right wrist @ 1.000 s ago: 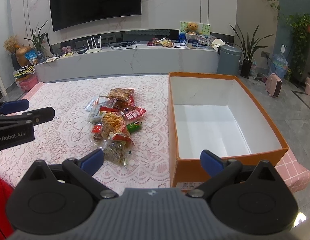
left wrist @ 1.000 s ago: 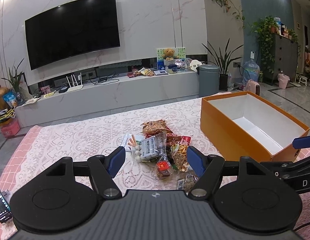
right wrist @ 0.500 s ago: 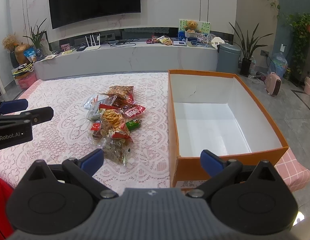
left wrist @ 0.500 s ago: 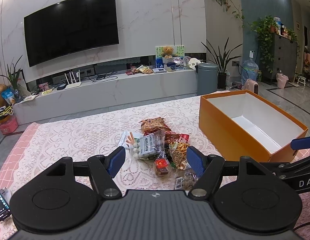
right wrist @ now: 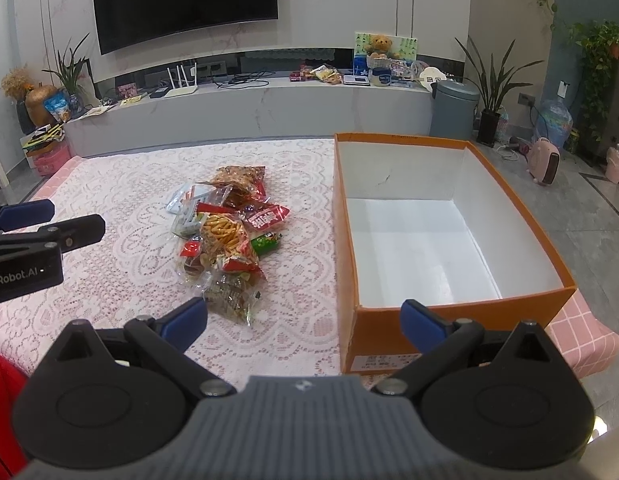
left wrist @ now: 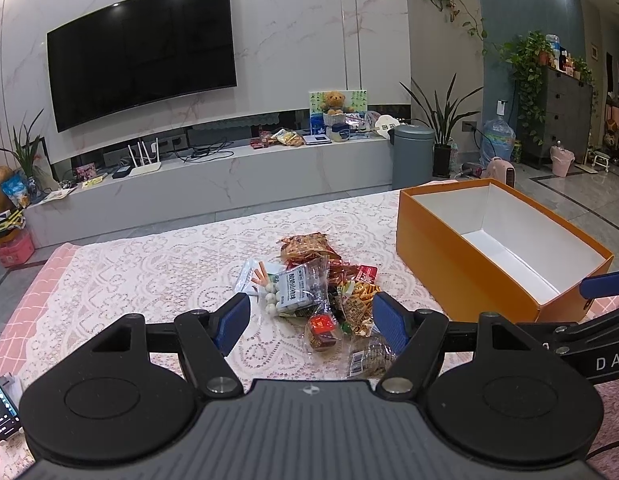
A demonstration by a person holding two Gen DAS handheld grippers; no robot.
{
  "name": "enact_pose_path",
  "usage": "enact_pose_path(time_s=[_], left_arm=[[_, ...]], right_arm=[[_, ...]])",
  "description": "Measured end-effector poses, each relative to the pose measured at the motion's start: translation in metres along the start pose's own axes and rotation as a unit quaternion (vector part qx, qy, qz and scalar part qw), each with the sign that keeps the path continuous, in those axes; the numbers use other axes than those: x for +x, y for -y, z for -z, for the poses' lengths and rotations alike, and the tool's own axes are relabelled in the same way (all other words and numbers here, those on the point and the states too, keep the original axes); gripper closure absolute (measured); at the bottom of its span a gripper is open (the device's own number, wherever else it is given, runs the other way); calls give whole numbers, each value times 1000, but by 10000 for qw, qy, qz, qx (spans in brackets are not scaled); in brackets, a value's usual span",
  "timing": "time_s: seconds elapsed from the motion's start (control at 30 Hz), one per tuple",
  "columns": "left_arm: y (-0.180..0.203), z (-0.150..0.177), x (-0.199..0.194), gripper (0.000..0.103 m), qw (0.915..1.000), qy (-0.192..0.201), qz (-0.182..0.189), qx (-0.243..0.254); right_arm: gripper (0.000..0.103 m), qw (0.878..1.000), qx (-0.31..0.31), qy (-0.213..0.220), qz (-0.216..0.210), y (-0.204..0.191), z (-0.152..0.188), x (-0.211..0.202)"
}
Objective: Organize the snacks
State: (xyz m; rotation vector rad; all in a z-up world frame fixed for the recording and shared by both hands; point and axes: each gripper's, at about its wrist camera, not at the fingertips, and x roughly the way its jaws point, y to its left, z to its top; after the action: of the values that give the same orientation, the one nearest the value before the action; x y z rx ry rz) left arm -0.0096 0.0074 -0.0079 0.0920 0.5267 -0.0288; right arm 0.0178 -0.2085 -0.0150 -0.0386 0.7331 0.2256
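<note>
Left wrist view: both grippers hover over the table, nothing held.
The left gripper (left wrist: 309,322) has its jaws wide apart, aimed at the snack pile (left wrist: 323,294) on the lace tablecloth (left wrist: 149,280), not touching it. The right gripper (right wrist: 305,318) is also spread wide and holds nothing, straddling the near left corner of the orange box (right wrist: 389,344). The box's white inside is bare; it sits just right of the snacks. All the packets lie on the cloth.

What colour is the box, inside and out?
The box is orange outside, white inside; clearest in the right wrist view.
</note>
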Motion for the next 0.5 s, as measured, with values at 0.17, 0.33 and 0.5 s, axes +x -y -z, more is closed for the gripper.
enact_pose_path(time_s=[0.17, 0.33, 0.5], left_arm=[[-2, 1, 0, 21, 10000, -32, 8, -25], [-2, 1, -1, 21, 10000, -58, 20, -13], [-4, 0, 1, 21, 9999, -90, 53, -15]], right_arm=[[3, 10000, -15, -3, 3, -2, 0, 1], [3, 10000, -34, -12, -1, -4, -1, 1], [3, 10000, -47, -12, 3, -4, -1, 1]])
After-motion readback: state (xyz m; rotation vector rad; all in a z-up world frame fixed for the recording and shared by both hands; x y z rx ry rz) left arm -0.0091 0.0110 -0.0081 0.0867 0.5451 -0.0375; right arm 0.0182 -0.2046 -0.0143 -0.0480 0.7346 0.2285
